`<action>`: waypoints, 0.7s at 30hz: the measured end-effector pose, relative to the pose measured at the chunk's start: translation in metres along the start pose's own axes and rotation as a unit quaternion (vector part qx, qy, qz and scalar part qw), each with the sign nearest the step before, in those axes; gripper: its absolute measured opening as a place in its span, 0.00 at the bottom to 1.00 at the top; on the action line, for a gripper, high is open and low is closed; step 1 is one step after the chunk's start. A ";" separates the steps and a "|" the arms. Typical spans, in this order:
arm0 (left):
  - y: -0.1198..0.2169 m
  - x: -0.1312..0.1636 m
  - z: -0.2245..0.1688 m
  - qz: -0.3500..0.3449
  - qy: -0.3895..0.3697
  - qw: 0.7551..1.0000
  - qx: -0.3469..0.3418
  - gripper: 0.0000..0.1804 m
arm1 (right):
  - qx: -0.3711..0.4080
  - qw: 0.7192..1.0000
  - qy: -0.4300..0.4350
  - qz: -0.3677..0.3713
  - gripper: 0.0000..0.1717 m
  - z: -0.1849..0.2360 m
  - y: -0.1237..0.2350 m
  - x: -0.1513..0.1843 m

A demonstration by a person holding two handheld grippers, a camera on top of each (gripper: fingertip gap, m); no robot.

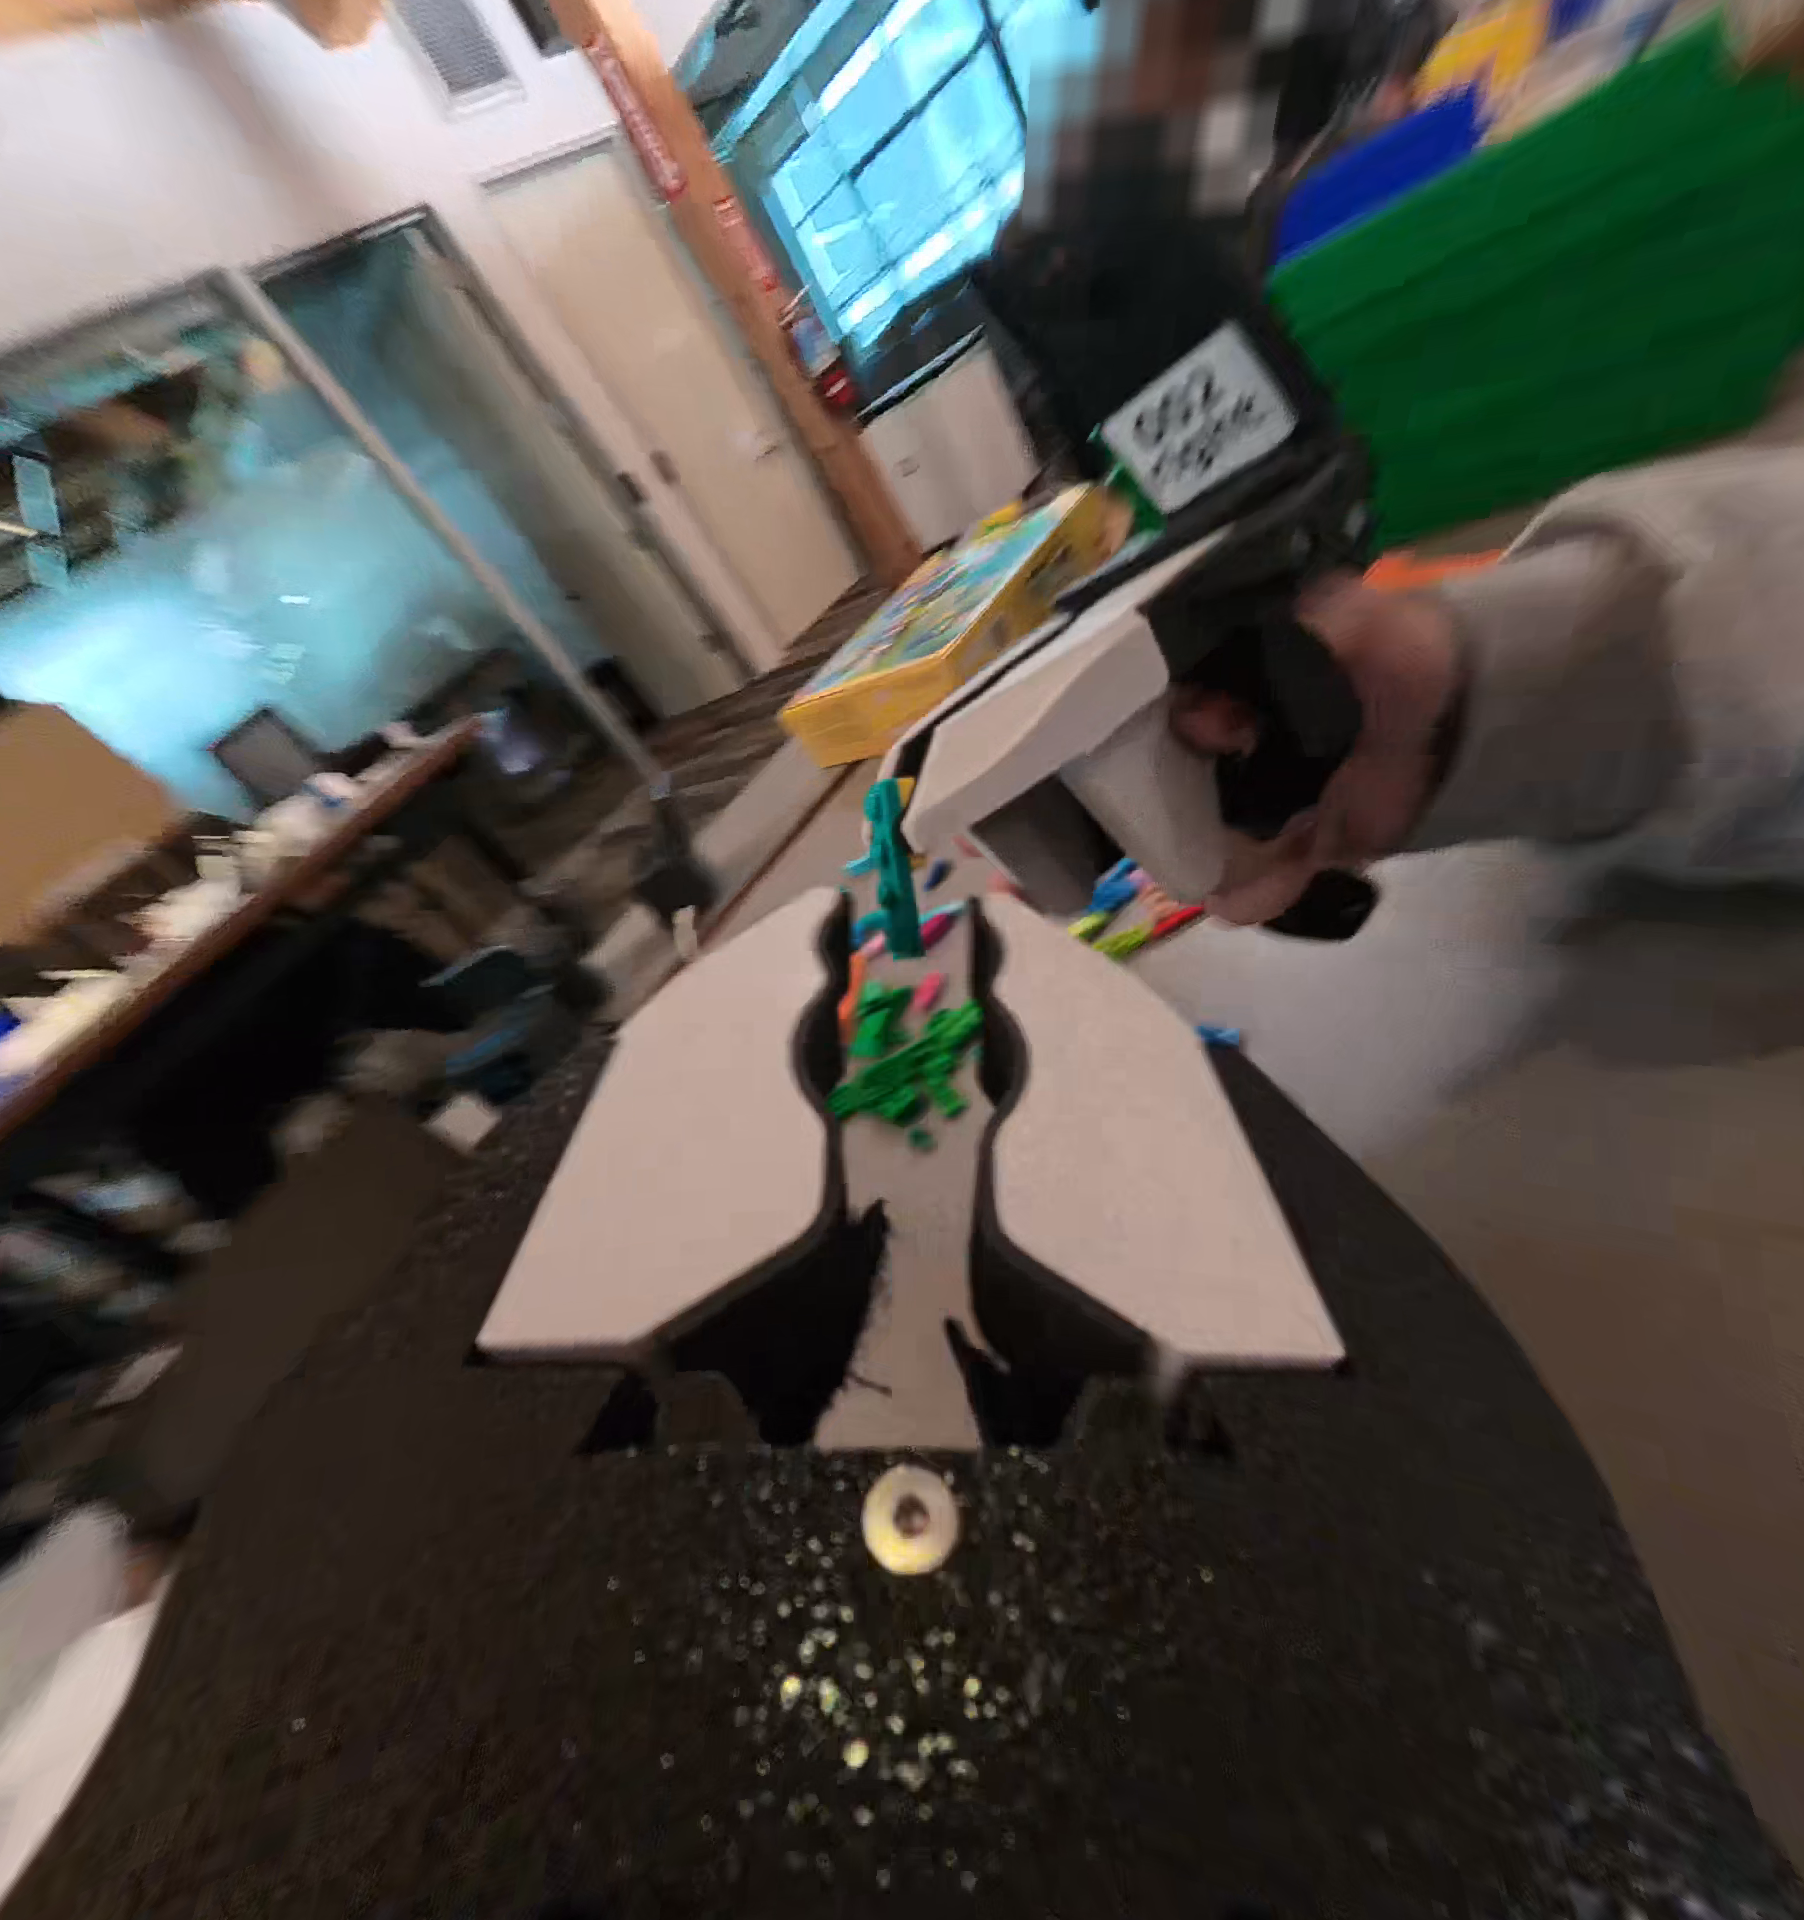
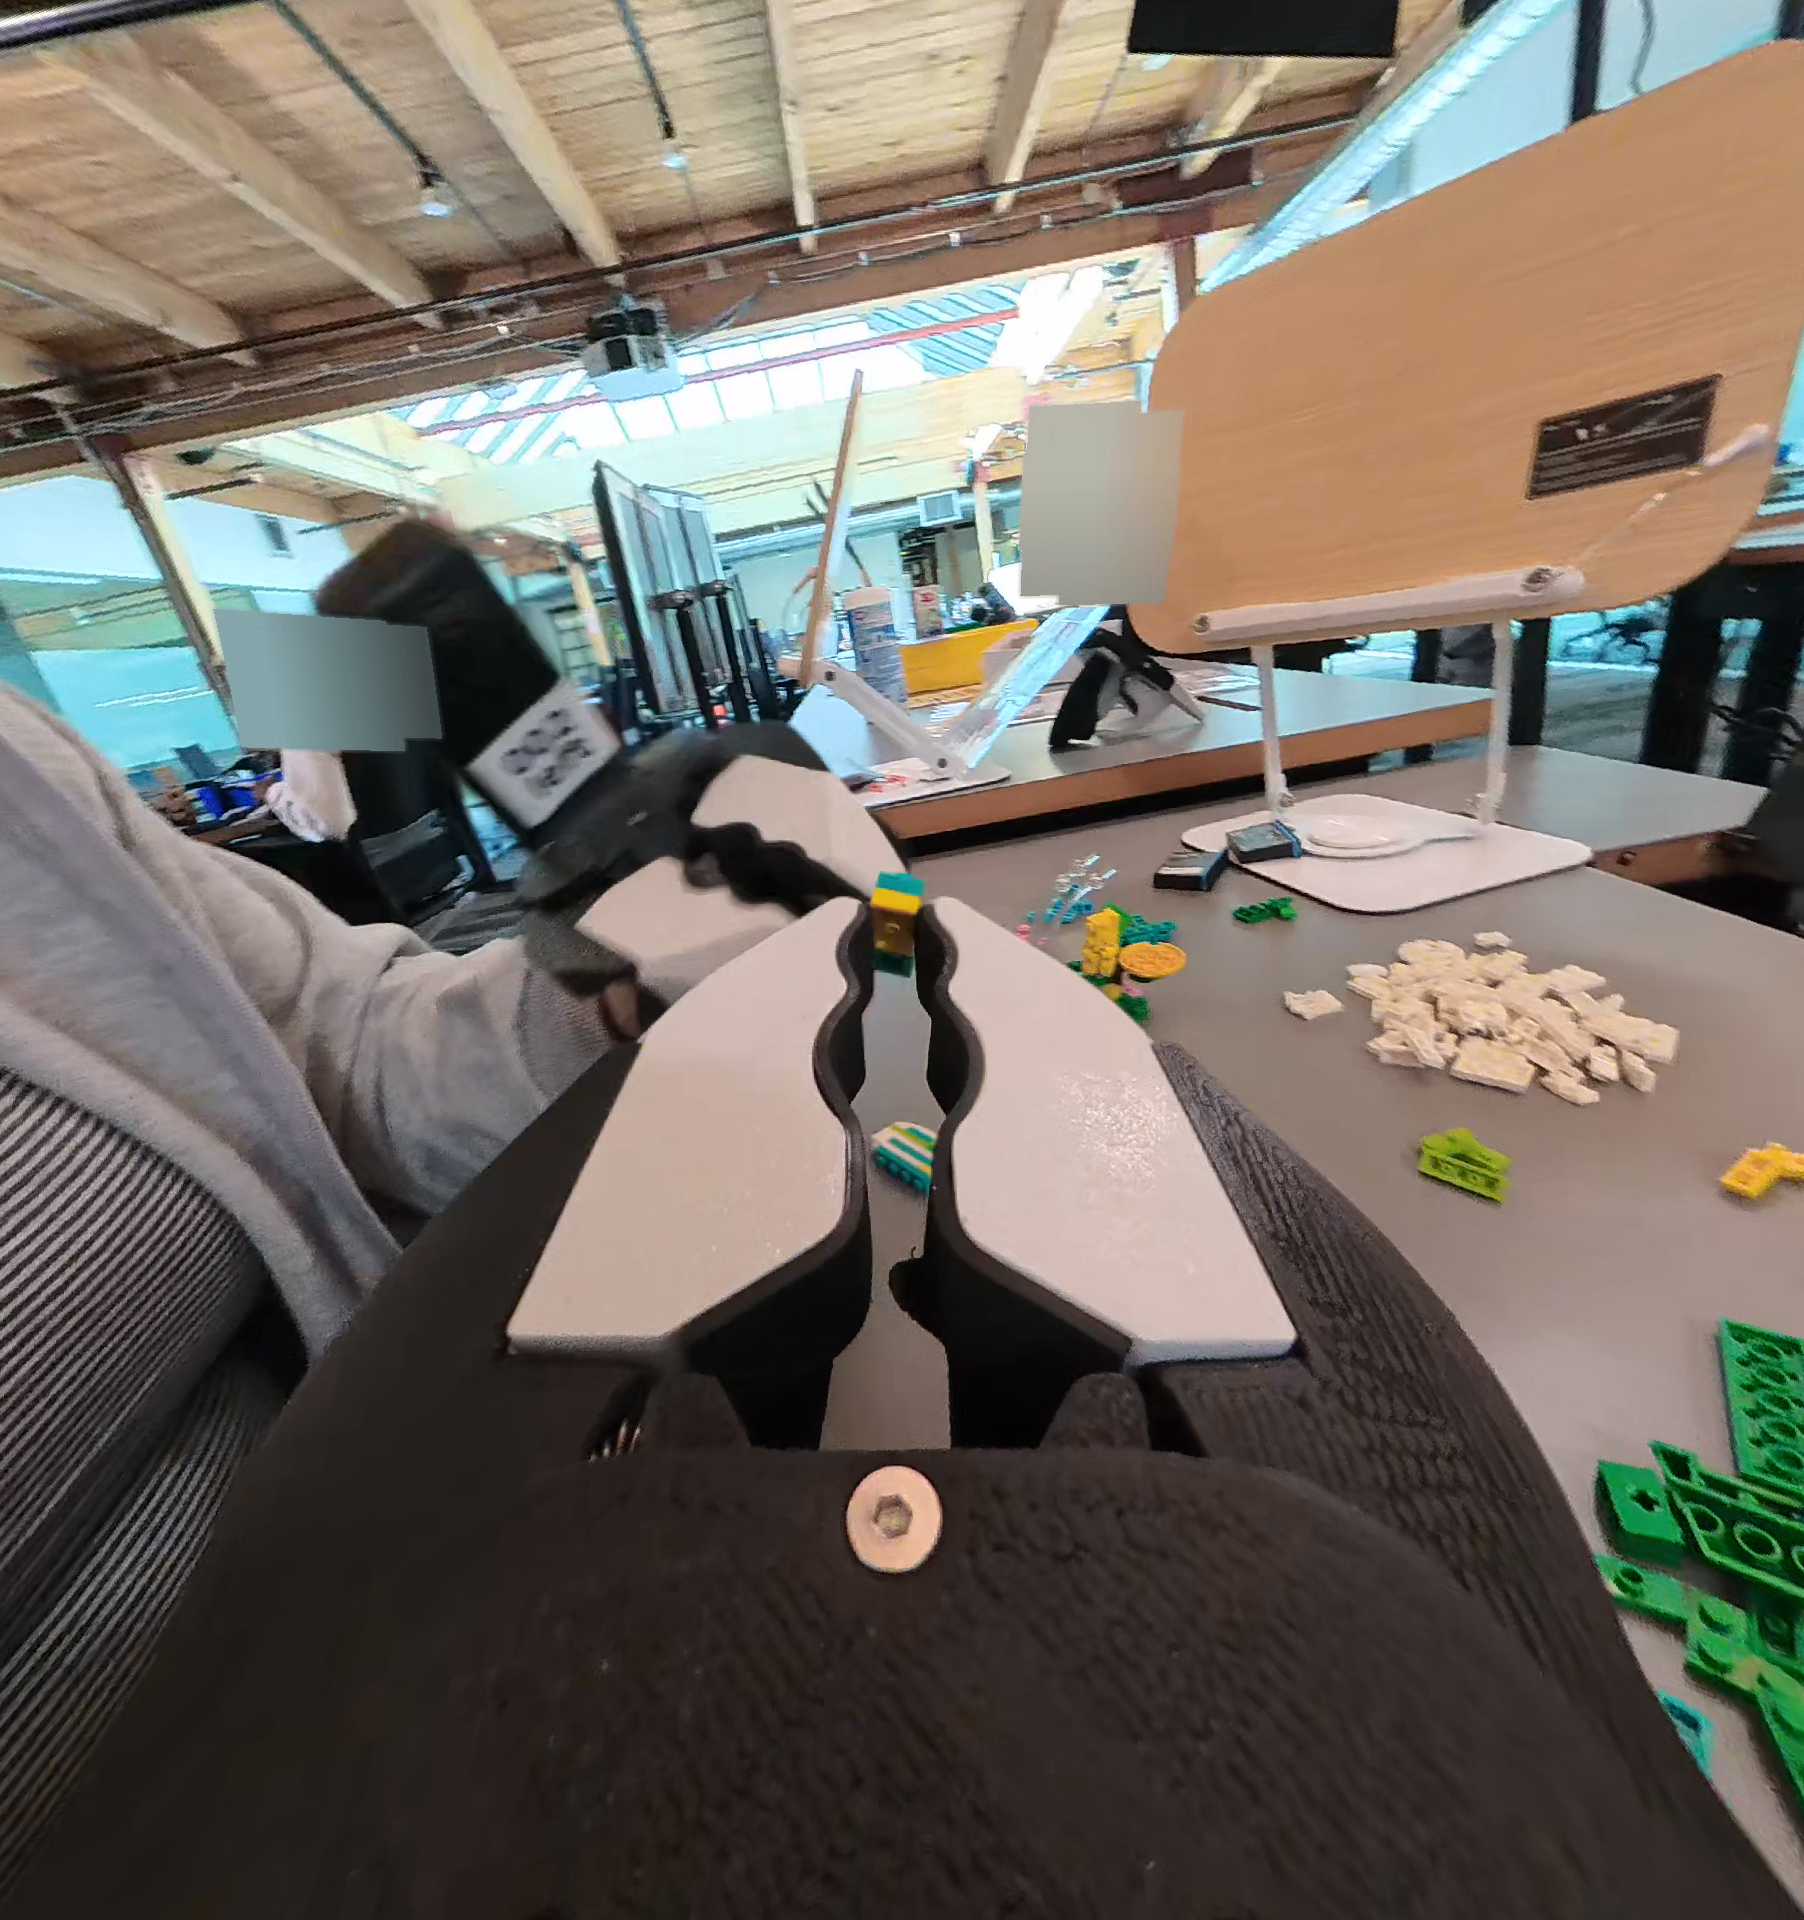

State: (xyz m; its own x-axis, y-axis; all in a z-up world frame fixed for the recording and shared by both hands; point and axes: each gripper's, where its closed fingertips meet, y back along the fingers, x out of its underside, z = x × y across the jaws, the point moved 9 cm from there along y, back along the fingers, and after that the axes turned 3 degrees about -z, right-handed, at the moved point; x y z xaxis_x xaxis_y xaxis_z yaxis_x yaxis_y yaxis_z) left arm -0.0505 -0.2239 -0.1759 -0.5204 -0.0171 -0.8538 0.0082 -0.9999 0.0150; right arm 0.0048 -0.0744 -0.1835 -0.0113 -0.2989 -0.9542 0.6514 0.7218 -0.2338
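My right gripper is shut on a small teal and yellow brick piece, pinched at the fingertips above the grey table. In the left wrist view the same piece looks teal and hangs from the tip of the right gripper. My left gripper is open. The lower end of the piece stands between its fingertips with a gap on both sides. The left gripper also shows in the right wrist view, just left of the piece.
Green bricks lie at the right, and a green pile shows below the left fingers. A pile of white pieces, a yellow build, a lime brick and a wooden board on a stand are farther off. A yellow box lies at the table edge.
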 end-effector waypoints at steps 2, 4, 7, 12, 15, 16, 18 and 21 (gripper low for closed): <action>-0.005 -0.001 -0.006 0.051 -0.084 0.994 -0.043 0.14 | 0.012 1.000 -0.004 0.005 0.04 -0.001 -0.002 0.001; -0.008 -0.001 -0.010 0.071 -0.144 0.985 -0.071 0.09 | 0.018 1.000 -0.012 0.004 0.04 -0.002 -0.003 0.003; -0.011 0.001 -0.011 0.101 -0.175 0.975 -0.094 0.04 | 0.034 0.999 -0.011 0.014 0.04 -0.004 -0.004 0.006; -0.006 0.002 -0.004 0.094 -0.023 0.995 -0.005 0.02 | 0.019 0.995 0.059 0.080 0.04 0.001 0.000 0.006; -0.007 0.006 -0.008 0.103 -0.005 0.995 0.011 0.02 | 0.024 0.983 0.128 0.130 0.03 0.007 0.002 0.006; -0.007 0.008 -0.007 0.099 0.023 0.995 0.022 0.02 | 0.025 0.978 0.148 0.142 0.03 0.009 0.003 0.006; -0.007 0.013 -0.005 0.089 0.085 0.991 0.041 0.02 | 0.032 0.969 0.184 0.163 0.03 0.012 0.005 0.007; 0.006 0.016 0.014 0.060 0.179 0.981 0.038 0.02 | 0.084 0.932 0.271 0.226 0.01 0.006 0.013 0.012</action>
State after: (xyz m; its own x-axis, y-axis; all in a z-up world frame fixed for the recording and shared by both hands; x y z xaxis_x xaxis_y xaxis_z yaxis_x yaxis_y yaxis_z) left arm -0.0708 -0.2302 -0.1825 -0.1858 -0.1477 -0.9714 -0.0190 -0.9879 0.1538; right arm 0.0182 -0.0722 -0.1969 -0.0583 0.4043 -0.9128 0.7910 0.5765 0.2049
